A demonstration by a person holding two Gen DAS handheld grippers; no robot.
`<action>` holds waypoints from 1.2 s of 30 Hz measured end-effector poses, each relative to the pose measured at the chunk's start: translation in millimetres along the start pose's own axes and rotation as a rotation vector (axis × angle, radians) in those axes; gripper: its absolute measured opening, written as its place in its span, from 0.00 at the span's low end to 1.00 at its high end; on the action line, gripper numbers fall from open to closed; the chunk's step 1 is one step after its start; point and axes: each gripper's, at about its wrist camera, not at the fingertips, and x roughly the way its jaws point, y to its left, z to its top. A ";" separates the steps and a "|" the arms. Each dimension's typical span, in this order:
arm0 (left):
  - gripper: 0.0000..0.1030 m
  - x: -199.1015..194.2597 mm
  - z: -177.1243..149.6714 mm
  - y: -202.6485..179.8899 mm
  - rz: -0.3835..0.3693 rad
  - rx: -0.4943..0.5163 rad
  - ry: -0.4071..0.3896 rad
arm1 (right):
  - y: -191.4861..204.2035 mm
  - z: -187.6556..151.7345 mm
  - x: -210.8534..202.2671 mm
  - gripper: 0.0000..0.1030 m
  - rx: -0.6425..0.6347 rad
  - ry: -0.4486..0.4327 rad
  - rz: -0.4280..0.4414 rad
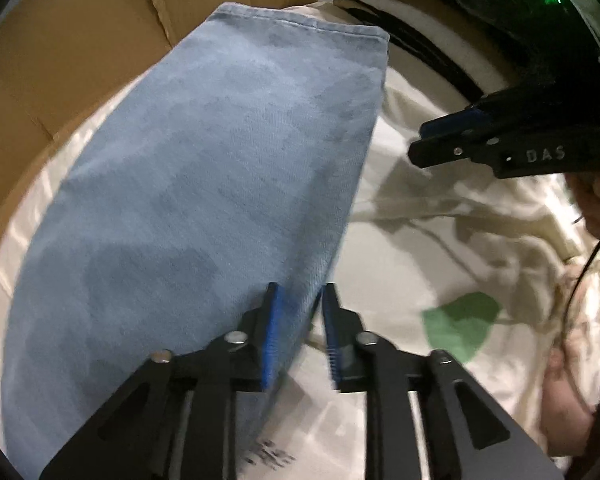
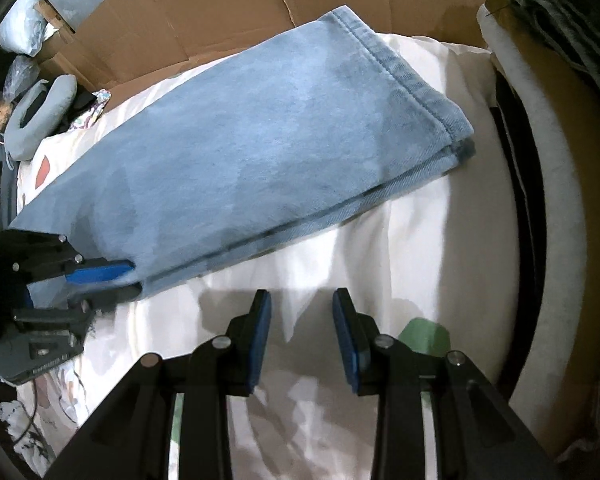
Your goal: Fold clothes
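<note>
Denim jeans (image 2: 240, 152) on bedsheet (image 2: 380, 248) | our left gripper (image 1: 298, 336) parted astride their edge; right gripper (image 2: 302, 336) parted, empty beside them | we judge: regrip, fold.

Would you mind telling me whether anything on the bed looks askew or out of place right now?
Nothing stands out. The folded jeans lie flat on the cream sheet, edges fairly even. The sheet is rumpled, but nothing is spilled or damaged.

Jeans (image 1: 204, 184): light-blue denim, matt twill weave, stitched hem.
Sheet (image 2: 412, 248), under the jaws: cream printed cloth, smooth, creased.
Cardboard (image 2: 204, 12), beyond the jeans: brown, matt, creased.
Left gripper (image 1: 299, 336): matt black plastic, ribbed blue pads (image 1: 271, 336), shiny metal pins.
Right gripper (image 2: 302, 340): same finish.
</note>
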 end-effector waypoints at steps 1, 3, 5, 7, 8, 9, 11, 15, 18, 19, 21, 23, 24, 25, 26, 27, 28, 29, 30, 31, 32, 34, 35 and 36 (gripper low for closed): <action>0.26 -3.2 -2.0 1.5 -0.009 -0.021 -0.006 | 1.3 0.1 -2.8 0.29 -0.003 0.000 0.002; 0.26 -10.1 -7.3 4.7 -0.016 -0.062 -0.017 | 5.0 0.6 -10.3 0.29 -0.006 0.000 0.009; 0.26 -18.0 -14.0 9.1 -0.014 -0.107 -0.031 | 8.3 1.1 -18.2 0.29 -0.008 0.000 0.017; 0.26 -25.9 -21.9 14.0 -0.011 -0.154 -0.049 | 13.7 1.9 -26.3 0.29 -0.018 -0.003 0.028; 0.26 -29.8 -26.9 16.9 -0.013 -0.177 -0.060 | 17.8 2.1 -29.2 0.29 -0.028 -0.010 0.034; 0.26 -32.4 -31.1 19.0 -0.013 -0.194 -0.070 | 21.9 2.5 -30.1 0.29 -0.033 -0.020 0.040; 0.26 -36.5 -38.6 18.9 -0.008 -0.223 -0.083 | 29.1 2.6 -30.8 0.29 -0.035 -0.035 0.053; 0.26 -43.3 -58.3 22.2 0.003 -0.221 -0.060 | 35.5 -9.3 -32.3 0.29 -0.055 -0.019 0.084; 0.26 -51.8 -70.7 34.3 0.038 -0.245 -0.061 | 49.8 -13.1 -30.3 0.29 -0.102 -0.018 0.095; 0.26 -55.4 -76.7 39.9 0.041 -0.286 -0.063 | 54.0 -13.5 -28.5 0.29 -0.102 -0.015 0.106; 0.26 -61.9 -89.9 49.9 0.043 -0.352 -0.069 | 62.5 -14.5 -24.0 0.29 -0.093 -0.008 0.132; 0.26 -71.5 -103.0 54.2 0.061 -0.391 -0.072 | 74.2 -15.8 -18.5 0.29 -0.118 0.007 0.152; 0.26 -79.1 -113.4 56.7 0.084 -0.408 -0.069 | 80.8 -16.9 -16.0 0.29 -0.139 0.014 0.159; 0.26 -85.8 -122.4 58.6 0.104 -0.422 -0.067 | 87.4 -18.1 -13.7 0.29 -0.158 0.020 0.166; 0.26 -91.4 -130.5 60.0 0.122 -0.439 -0.066 | 92.9 -18.7 -11.5 0.29 -0.170 0.023 0.174; 0.26 -96.9 -139.1 60.8 0.138 -0.458 -0.065 | 97.2 -19.3 -10.1 0.29 -0.178 0.025 0.181; 0.26 -102.4 -148.0 61.4 0.152 -0.478 -0.065 | 102.0 -20.2 -8.9 0.29 -0.187 0.028 0.188; 0.26 -107.8 -156.9 61.9 0.167 -0.498 -0.064 | 107.2 -21.2 -7.3 0.29 -0.196 0.033 0.195; 0.26 -113.0 -165.3 61.7 0.186 -0.520 -0.065 | 112.7 -22.5 -5.7 0.29 -0.208 0.042 0.202; 0.26 -118.1 -173.5 61.2 0.206 -0.542 -0.067 | 119.4 -24.5 -4.4 0.29 -0.229 0.054 0.209; 0.30 -122.8 -181.4 60.4 0.220 -0.569 -0.074 | 125.5 -27.3 -4.5 0.29 -0.253 0.062 0.213; 0.53 -131.9 -195.1 57.7 0.246 -0.613 -0.095 | 138.2 -34.1 -3.9 0.29 -0.304 0.092 0.227; 0.63 -138.1 -201.1 54.8 0.274 -0.622 -0.108 | 145.0 -37.7 -3.2 0.29 -0.330 0.111 0.236; 0.65 -143.4 -205.5 51.8 0.302 -0.630 -0.117 | 150.5 -41.3 -3.7 0.29 -0.356 0.120 0.240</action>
